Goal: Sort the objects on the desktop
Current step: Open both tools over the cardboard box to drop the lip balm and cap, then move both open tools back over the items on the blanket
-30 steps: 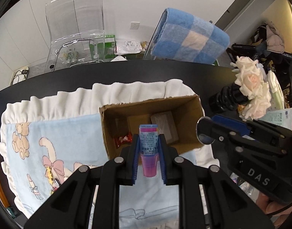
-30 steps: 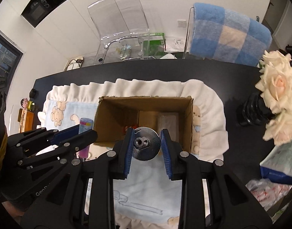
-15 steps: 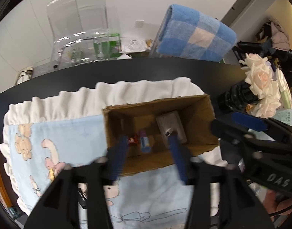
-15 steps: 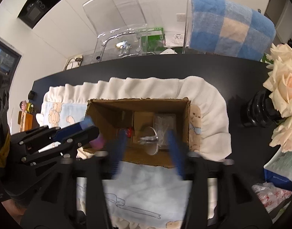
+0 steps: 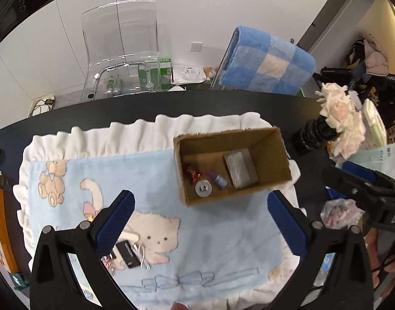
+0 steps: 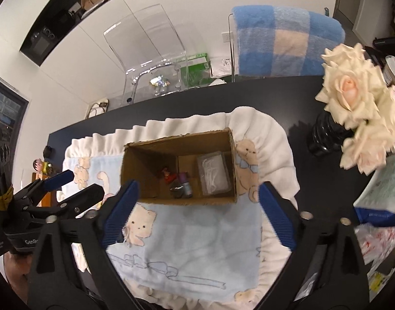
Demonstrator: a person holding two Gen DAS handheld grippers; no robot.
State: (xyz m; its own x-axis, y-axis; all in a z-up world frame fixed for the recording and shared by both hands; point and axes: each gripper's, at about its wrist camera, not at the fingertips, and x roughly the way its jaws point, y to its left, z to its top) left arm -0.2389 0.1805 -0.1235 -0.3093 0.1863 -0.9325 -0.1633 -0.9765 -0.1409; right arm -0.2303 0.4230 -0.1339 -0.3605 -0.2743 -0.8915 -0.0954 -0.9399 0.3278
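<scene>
The small bottle lies flat in the cardboard box, cap toward the far-left; left tongs and right tongs, tilted steeply down, are opening, nothing between them

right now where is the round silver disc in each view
Left wrist view: the silver disc lies on the floor of the cardboard box, near its front left corner, beside the small bottle.
Right wrist view: the disc looks dark, low in the middle of the box.
Shared landmark: the red candy.
</scene>
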